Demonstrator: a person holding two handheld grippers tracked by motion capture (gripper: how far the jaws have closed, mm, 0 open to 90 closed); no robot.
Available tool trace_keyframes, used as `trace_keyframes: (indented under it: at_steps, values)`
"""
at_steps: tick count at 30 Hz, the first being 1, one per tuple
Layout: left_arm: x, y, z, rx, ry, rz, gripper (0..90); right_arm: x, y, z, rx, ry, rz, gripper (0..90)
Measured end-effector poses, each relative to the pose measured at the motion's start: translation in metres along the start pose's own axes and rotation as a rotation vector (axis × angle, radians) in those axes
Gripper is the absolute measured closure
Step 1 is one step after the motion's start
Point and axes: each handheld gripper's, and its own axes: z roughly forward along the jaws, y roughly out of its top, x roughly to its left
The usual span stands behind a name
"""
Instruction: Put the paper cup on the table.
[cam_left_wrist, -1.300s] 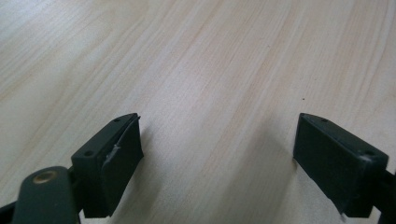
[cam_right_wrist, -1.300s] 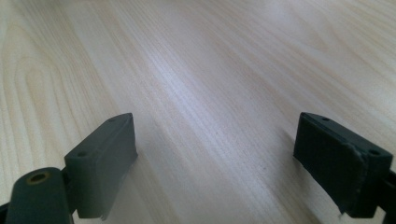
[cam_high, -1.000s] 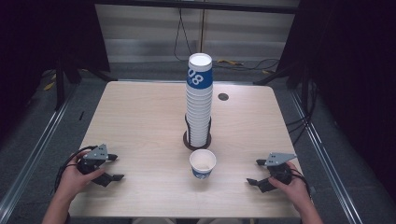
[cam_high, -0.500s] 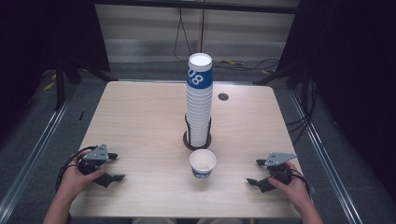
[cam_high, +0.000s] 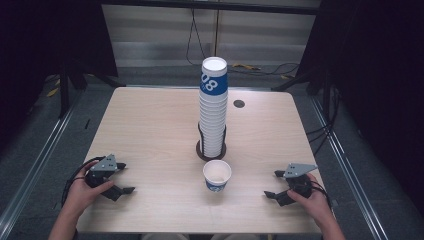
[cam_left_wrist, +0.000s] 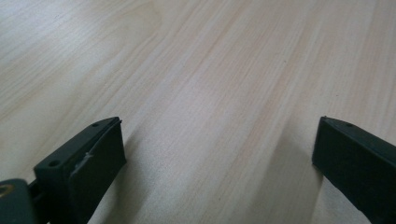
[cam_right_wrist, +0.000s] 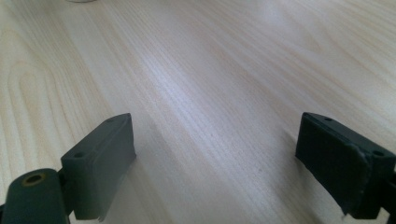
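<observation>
We are resting both tools on the pale wooden table (cam_high: 150, 125), one at each near corner; our left hand (cam_high: 85, 192) is holding the left gripper (cam_high: 122, 177) near the left edge, and its jaws are standing spread wide with bare wood between them, as the left gripper view is also showing (cam_left_wrist: 219, 154); our right hand (cam_high: 312, 197) is holding the right gripper (cam_high: 272, 184) near the right edge, jaws likewise spread wide over bare wood (cam_right_wrist: 215, 158). Between the two, toward the near edge, a single paper cup (cam_high: 217, 175) is standing upright and open, well apart from both tools; just behind it a tall stack of cups (cam_high: 213, 107) is rising from a dark round holder (cam_high: 200, 152) at the middle of the table, the top cup wearing a blue band; a small dark hole (cam_high: 239, 104) is showing in the tabletop to the right of the stack.
</observation>
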Motion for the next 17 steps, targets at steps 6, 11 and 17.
trace_keyframes:
  at_steps: [6,11,17]
  values:
    - [-0.0014,0.0015,0.0018,0.005,0.029,-0.029,0.0,0.0,0.0,0.0002,-0.001,-0.002,0.005,10.6]
    - [-0.0016,0.0017,0.0022,0.003,0.031,-0.033,0.0,0.0,0.0001,0.0003,0.0,-0.004,0.008,10.4]
    - [-0.0017,0.0017,0.0022,0.002,0.032,-0.033,0.0,0.0001,0.0002,0.0004,0.0,-0.006,0.01,10.4]
